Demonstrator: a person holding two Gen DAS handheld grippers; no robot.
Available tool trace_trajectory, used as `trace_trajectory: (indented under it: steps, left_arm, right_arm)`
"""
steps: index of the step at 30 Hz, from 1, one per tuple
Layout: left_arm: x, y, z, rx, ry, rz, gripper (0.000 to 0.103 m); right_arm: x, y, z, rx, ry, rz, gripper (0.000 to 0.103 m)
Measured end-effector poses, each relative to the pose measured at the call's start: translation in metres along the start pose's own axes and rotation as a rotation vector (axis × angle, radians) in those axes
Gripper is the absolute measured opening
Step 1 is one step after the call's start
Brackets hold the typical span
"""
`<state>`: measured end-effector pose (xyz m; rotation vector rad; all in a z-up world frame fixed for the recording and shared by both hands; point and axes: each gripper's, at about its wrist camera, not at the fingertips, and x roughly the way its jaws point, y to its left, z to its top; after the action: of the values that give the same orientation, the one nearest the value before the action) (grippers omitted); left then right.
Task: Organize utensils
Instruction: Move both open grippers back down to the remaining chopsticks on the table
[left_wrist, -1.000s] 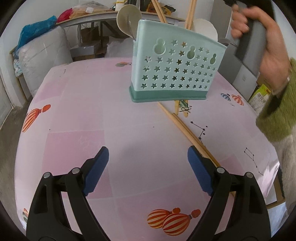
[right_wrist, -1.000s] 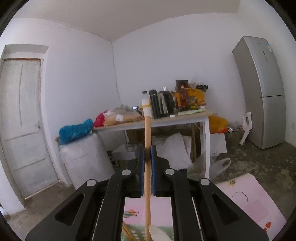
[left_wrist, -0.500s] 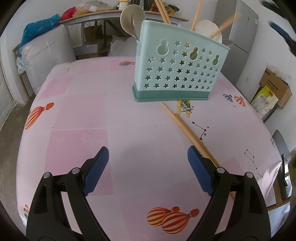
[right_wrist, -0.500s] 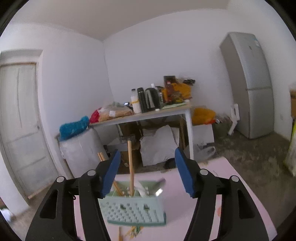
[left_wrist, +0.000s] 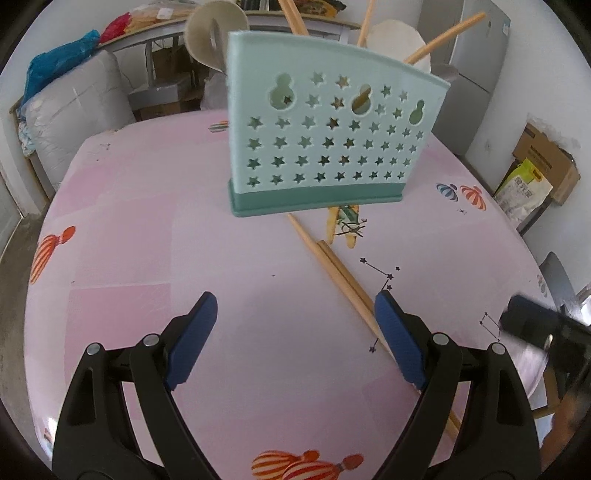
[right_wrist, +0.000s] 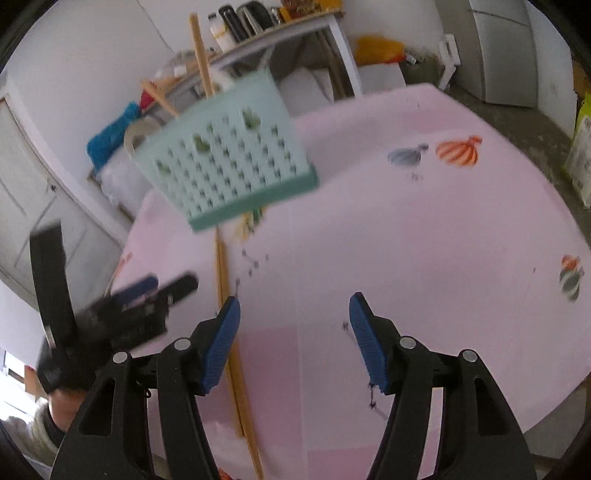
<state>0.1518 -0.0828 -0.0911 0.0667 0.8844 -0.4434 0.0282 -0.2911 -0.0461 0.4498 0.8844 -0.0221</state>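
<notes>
With both sets of jaws spread and nothing between the pads, neither tong grips anything. Left gripper (left_wrist: 293, 343) hangs wide over bare pink tablecloth (left_wrist: 129, 240), angled down toward the table, pads clear of the cloth. Right gripper (right_wrist: 293, 341) is also parted over the cloth, empty; its jaws have just been opening, and it tilts down toward the table.

Two loose wooden chopsticks (left_wrist: 332, 273) lie flat on the cloth side by side, running from under the holder's near edge toward the near right; in the left wrist view they pass just beside and under the right-hand pad, and in the right wrist view they pass just beside the left-hand pad (right_wrist: 221, 343). Not held.

Utensil holder (left_wrist: 325, 136), mint green with star cut-outs and a darker green base, stands upright at mid table, beyond both tongs. In it: several wooden chopsticks (left_wrist: 443, 35) leaning out at angles, a pale ladle or spoon bowl (left_wrist: 214, 37) at its left end, another pale rounded piece (left_wrist: 399, 40) at the right. Which compartment each sits in can't be told.

Right wrist view is motion-blurred; the left gripper shows there at the near left, with a hand (right_wrist: 64, 397) behind it.
</notes>
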Motion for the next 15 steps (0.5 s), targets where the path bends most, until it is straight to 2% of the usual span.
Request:
trace_trajectory:
  steps: [4, 8, 15]
  left_arm:
    - [0.009, -0.010, 0.000, 0.005, 0.027, -0.008, 0.083]
    - [0.017, -0.017, -0.007, 0.026, 0.051, 0.018, 0.083]
    - [0.020, -0.023, -0.006, 0.059, 0.049, 0.048, 0.083]
  right_arm:
    - [0.002, 0.004, -0.008, -0.025, -0.002, -0.007, 0.060]
    - [0.002, 0.000, -0.006, 0.003, -0.005, 0.005, 0.060]
    - [0.001, -0.007, -0.006, 0.033, -0.009, 0.015, 0.060]
